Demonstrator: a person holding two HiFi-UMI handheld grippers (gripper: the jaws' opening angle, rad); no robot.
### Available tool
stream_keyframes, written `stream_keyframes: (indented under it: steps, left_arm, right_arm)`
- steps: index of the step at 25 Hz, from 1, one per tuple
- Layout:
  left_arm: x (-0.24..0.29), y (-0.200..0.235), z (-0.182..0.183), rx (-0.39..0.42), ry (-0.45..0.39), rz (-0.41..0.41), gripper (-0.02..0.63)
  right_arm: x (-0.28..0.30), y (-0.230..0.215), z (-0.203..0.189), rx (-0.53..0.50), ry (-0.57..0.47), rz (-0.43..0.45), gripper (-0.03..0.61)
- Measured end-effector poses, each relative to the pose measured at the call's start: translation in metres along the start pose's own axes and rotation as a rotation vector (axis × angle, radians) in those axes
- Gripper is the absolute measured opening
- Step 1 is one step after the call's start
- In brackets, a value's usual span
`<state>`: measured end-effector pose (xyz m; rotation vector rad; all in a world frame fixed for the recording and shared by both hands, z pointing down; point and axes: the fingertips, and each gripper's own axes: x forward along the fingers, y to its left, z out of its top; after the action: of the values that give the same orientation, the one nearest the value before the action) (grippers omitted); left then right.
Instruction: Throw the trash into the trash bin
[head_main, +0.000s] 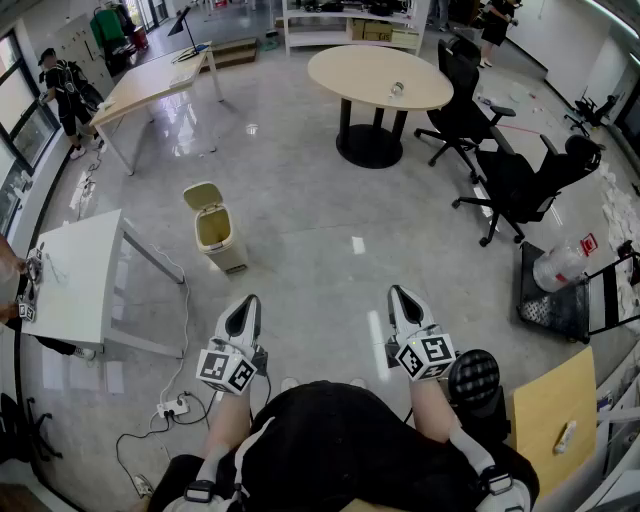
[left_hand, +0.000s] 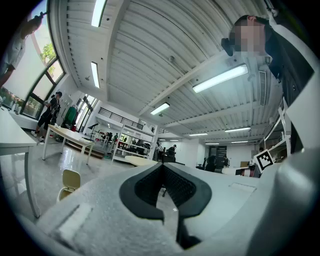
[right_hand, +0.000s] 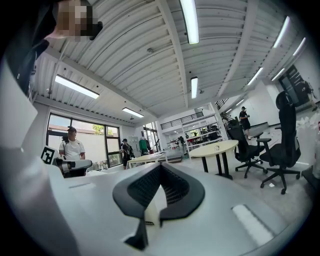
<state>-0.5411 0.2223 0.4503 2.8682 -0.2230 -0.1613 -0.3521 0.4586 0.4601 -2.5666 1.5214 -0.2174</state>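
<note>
Hovering, left hand-held gripper (head_main: 247, 301) and right hand-held gripper (head_main: 398, 293) show jaws together, empty; the trash (head_main: 397, 89), perhaps that small thing on the round bench (head_main: 345, 68) at 12 o'clock, looks light, crushable: pinch its middle

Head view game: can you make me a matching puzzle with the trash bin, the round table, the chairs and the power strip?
Things:
1 trash bin
2 round table
3 office chairs
4 power strip

Clues:
a black
b on the floor by cables
c lid up
d small object on top

Pairs: 1-c, 2-d, 3-a, 4-b.
</note>
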Motion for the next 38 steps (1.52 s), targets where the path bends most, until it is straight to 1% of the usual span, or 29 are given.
stream_keyframes:
  steps: [8,14,18,22,26,28,32,35,38]
  left_arm:
    - [-0.004,-0.005,0.0,0.003,0.007,0.004,0.001]
    - [0.01,-0.026,-0.009,-0.003,0.024,-0.009,0.002]
    - [0.02,-0.042,-0.021,-0.019,0.033,-0.019,0.0]
    - [0.04,-0.069,-0.031,-0.033,0.035,-0.028,0.002]
    - [0.061,-0.099,-0.036,-0.012,0.041,-0.053,0.002]
    - [0.068,-0.107,-0.039,0.001,0.043,-0.07,0.001]
    - [0.082,-0.112,-0.037,0.01,0.061,-0.084,0.0]
    - [0.097,-0.107,-0.035,0.013,0.062,-0.094,0.002]
    - [0.121,-0.098,-0.035,0.04,0.057,-0.133,0.002]
  right_arm:
    - [-0.011,-0.008,-0.004,0.008,0.005,-0.013,0.003]
    - [-0.026,-0.026,-0.002,0.002,0.01,-0.024,0.003]
    - [-0.041,-0.045,0.004,0.021,-0.011,-0.034,0.003]
    - [-0.059,-0.073,0.01,0.033,-0.029,-0.042,0.005]
    - [-0.072,-0.099,0.015,0.019,-0.036,-0.052,0.005]
    - [-0.075,-0.111,0.016,0.012,-0.036,-0.063,0.005]
    - [-0.072,-0.127,0.018,0.02,-0.042,-0.091,0.005]
    - [-0.062,-0.136,0.02,0.036,-0.054,-0.115,0.005]
    - [-0.046,-0.144,0.025,0.027,-0.068,-0.15,0.005]
